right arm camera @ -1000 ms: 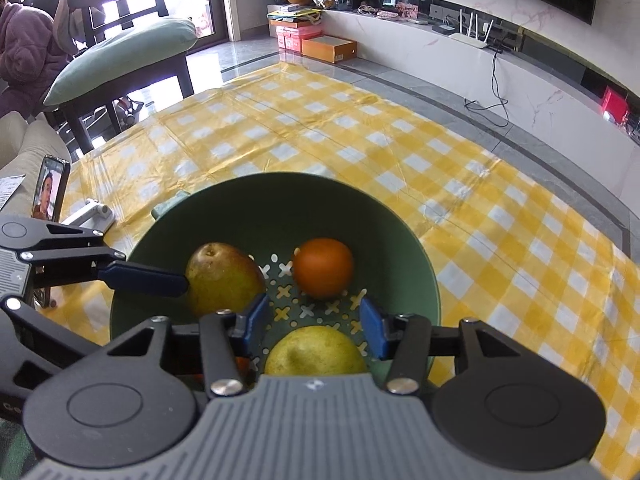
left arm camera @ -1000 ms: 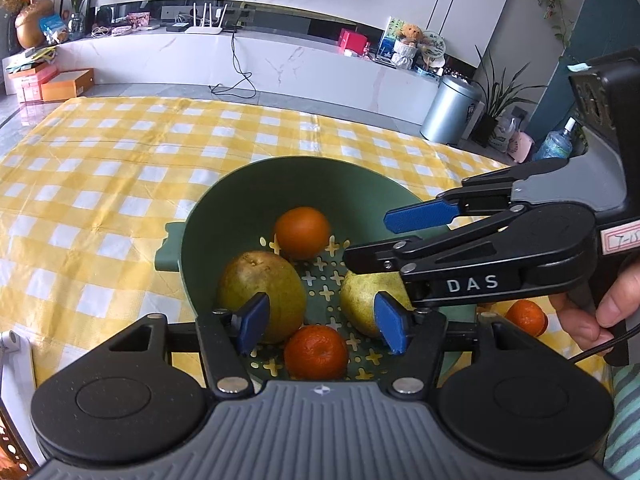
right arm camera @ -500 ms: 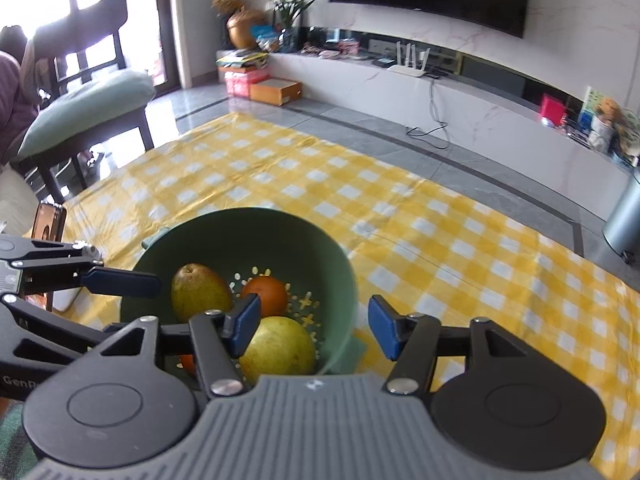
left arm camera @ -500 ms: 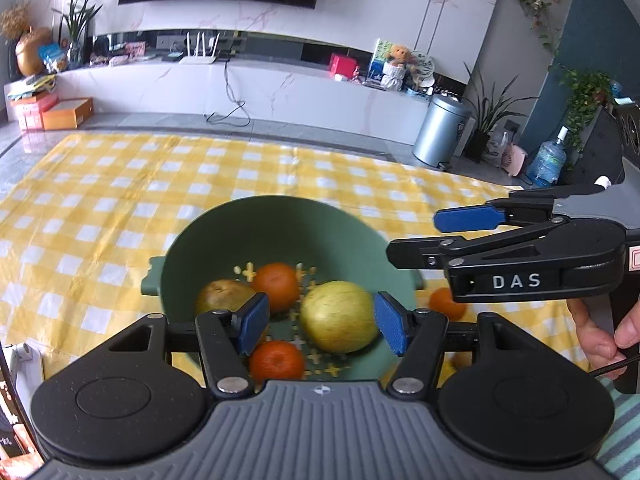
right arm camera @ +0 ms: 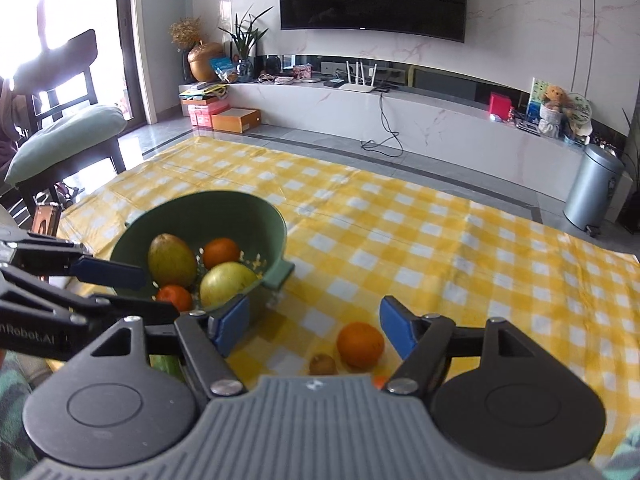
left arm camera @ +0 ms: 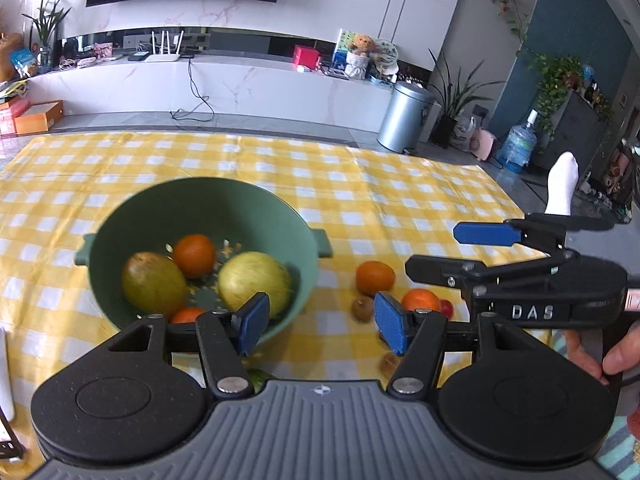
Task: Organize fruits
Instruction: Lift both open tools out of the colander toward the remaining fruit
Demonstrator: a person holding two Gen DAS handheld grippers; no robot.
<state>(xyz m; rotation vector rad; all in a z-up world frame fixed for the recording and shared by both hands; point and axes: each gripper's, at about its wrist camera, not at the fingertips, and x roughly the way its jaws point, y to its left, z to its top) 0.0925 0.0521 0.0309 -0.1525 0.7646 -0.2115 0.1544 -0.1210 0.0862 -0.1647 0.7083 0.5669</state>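
Both grippers back off from green bowl [right arm camera: 276, 216]; right gripper [right arm camera: 314, 326] opening, empty, left gripper [left arm camera: 322, 320] parted, empty. Loose orange [right arm camera: 360, 344] beside bowl could roll if nudged.

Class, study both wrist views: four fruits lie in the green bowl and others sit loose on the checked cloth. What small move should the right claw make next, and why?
Probably lower the right claw onto the loose orange just ahead of it. Its jaws are opening with nothing between them, and that orange lies on the cloth beside the green bowl, nearly between the pads already.
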